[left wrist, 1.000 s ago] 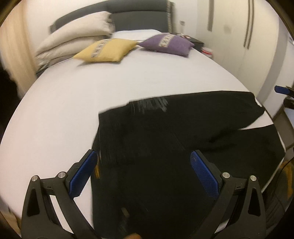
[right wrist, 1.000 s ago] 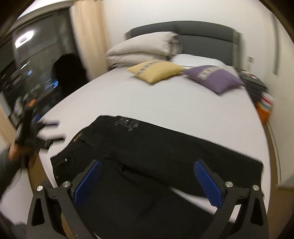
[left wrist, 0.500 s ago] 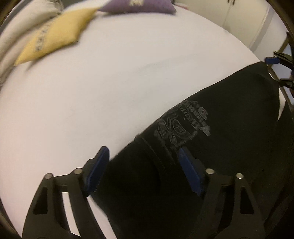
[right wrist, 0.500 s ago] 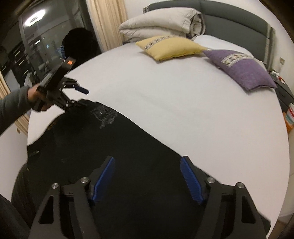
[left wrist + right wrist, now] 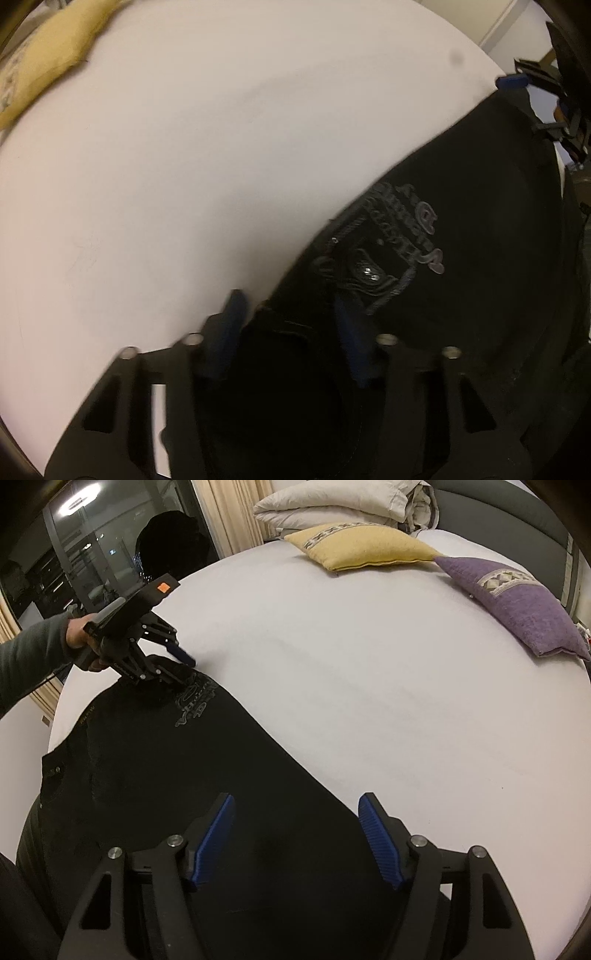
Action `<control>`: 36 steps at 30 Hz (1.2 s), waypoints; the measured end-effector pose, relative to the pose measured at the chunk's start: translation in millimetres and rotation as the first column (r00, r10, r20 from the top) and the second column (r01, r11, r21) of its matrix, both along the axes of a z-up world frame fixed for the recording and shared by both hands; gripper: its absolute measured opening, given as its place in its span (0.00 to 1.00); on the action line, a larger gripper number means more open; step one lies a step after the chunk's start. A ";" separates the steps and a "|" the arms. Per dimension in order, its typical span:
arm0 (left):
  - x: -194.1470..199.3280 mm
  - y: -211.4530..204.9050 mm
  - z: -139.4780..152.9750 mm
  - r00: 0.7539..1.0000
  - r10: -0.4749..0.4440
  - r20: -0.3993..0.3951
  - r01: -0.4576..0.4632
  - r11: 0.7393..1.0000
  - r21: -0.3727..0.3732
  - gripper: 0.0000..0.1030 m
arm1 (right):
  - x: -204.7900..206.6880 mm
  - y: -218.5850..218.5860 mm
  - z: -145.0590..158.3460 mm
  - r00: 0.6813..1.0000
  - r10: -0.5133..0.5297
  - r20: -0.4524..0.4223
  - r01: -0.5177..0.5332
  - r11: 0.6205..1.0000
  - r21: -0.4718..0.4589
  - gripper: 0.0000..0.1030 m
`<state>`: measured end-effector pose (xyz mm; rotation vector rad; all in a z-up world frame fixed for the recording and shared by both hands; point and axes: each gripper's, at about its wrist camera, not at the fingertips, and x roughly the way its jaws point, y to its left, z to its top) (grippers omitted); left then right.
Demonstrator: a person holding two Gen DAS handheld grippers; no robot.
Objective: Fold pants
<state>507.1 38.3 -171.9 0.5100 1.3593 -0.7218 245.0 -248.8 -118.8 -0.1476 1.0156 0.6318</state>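
Note:
Black pants (image 5: 461,221) (image 5: 166,775) with a grey printed logo (image 5: 399,243) (image 5: 195,698) lie flat on the white bed sheet (image 5: 184,166) (image 5: 369,664). My left gripper (image 5: 291,321) (image 5: 177,664) points down at the far waist corner. Its jaws are closing with the fabric edge between them. One finger (image 5: 232,317) rests on the sheet, the other over the cloth, pads apart from it. My right gripper (image 5: 295,812) hovers over the leg's far edge, its jaws closing slightly, nothing pinched. One blue fingertip (image 5: 511,81) of it shows in the left wrist view.
A yellow cushion (image 5: 362,544) (image 5: 48,55), a purple cushion (image 5: 517,602) and stacked beige pillows (image 5: 343,502) lie by the grey headboard. A person's hand (image 5: 79,638) and grey sleeve hold the left gripper. A dark window (image 5: 74,554) and curtains stand left of the bed.
Both grippers came down close to the pants. The left jaws narrowed from wide to straddle the waist edge by the logo. The right jaws narrowed a little over the leg.

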 end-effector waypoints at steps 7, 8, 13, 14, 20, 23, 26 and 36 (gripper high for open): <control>-10.5 -6.9 6.9 0.996 -0.021 0.092 0.023 1.000 -0.020 0.09 | 5.5 1.1 -1.3 1.000 0.011 0.004 -0.011 0.999 -0.042 0.67; -13.0 -5.9 9.7 0.993 -0.013 0.116 0.017 0.999 -0.033 0.08 | 7.4 2.8 -1.7 1.000 0.018 0.004 -0.017 0.999 -0.052 0.65; -37.6 3.4 23.7 0.972 0.017 0.236 -0.002 0.998 -0.062 0.07 | 22.0 16.1 -11.5 0.998 0.060 -0.027 -0.062 0.994 -0.087 0.52; -41.5 0.9 25.6 0.965 0.017 0.261 0.000 0.998 -0.063 0.07 | 26.4 18.4 -15.5 0.997 0.066 -0.045 -0.070 0.993 -0.092 0.49; -84.7 1.9 50.0 0.883 -0.028 0.468 0.047 0.998 -0.030 0.07 | 43.9 26.7 -21.7 0.993 0.098 -0.065 -0.105 0.989 -0.107 0.45; -107.6 7.2 61.4 0.847 -0.030 0.530 0.061 0.997 -0.041 0.07 | 48.7 32.1 -19.7 0.988 0.133 -0.076 -0.140 0.987 -0.085 0.45; -119.0 11.9 63.0 0.820 -0.041 0.570 0.075 0.996 -0.037 0.07 | 51.4 40.5 -29.5 0.978 0.169 -0.123 -0.184 0.975 -0.126 0.45; -164.6 16.7 76.2 0.771 -0.055 0.634 0.117 0.992 -0.056 0.07 | 81.3 38.5 -27.3 0.972 0.194 -0.136 -0.214 0.964 -0.156 0.38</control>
